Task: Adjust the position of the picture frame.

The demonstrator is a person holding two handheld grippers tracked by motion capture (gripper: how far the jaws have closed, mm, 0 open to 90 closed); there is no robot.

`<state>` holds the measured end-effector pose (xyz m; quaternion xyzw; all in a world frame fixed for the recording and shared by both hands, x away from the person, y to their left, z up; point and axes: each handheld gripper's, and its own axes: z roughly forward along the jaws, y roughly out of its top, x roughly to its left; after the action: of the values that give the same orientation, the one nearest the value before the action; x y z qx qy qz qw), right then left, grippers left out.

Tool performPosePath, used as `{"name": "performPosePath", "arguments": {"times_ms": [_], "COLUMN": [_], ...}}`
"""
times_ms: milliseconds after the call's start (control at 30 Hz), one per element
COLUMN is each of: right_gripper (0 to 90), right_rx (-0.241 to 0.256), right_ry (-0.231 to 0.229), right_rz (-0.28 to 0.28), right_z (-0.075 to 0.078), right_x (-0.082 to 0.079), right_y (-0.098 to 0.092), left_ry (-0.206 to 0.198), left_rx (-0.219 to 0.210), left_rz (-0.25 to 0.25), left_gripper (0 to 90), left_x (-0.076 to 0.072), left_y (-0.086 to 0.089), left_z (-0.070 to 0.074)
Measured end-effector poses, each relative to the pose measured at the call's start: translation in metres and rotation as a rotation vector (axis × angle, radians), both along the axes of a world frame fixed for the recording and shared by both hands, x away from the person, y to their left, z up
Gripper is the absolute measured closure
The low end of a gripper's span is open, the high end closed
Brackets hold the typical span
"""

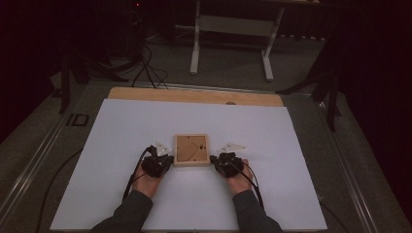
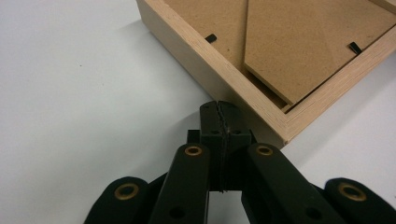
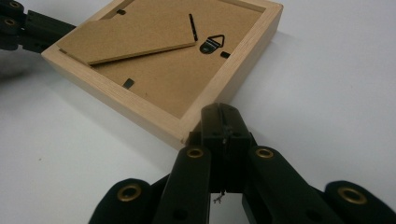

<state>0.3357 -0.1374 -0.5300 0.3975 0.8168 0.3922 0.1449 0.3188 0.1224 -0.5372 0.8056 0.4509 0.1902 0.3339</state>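
High view: wooden frame (image 1: 192, 150) lies between clenched left tool (image 1: 165, 158) and clenched right tool (image 1: 217, 160), touching both.

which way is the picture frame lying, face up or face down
Face down. The picture frame shows its brown backing board, with a metal hanger, small black tabs and a fold-out stand flap facing up.

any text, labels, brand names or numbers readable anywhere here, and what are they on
There is no readable text.
The wooden picture frame lies face down; its brown backing board, stand flap and metal hanger bear no print.
The left gripper and right gripper, both shut at the frame's near corners, carry no lettering.
A dark mark at the table's far left edge looks like a sign but is too blurred to read.
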Motion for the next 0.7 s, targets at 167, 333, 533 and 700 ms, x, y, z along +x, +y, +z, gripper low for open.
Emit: {"name": "performPosePath", "arguments": {"times_ms": [167, 333, 533, 700], "right_gripper": [90.0, 90.0, 90.0, 90.0], "right_rx": [0.0, 0.001, 0.004, 0.002], "right_ry": [0.0, 0.003, 0.003, 0.001], "right_rz": [-0.007, -0.008, -0.004, -0.002], "right_z": [0.0, 0.0002, 0.0, -0.0002], "right_x": [-0.0001, 0.0008, 0.0024, 0.0027], "right_y": [0.0006, 0.0011, 0.002, 0.0032], "left_ry": [0.002, 0.007, 0.011, 0.014], "left_rx": [0.008, 0.002, 0.0, -0.007], "left_rz": [-0.002, 0.003, 0.012, 0.02], "left_gripper": [89.7, 89.7, 89.7, 89.7], "left_x": [0.0018, 0.0035, 0.0052, 0.006], "left_y": [-0.0004, 0.0, 0.0011, 0.0024], "left_z": [0.0008, 0.0009, 0.001, 0.0008]}}
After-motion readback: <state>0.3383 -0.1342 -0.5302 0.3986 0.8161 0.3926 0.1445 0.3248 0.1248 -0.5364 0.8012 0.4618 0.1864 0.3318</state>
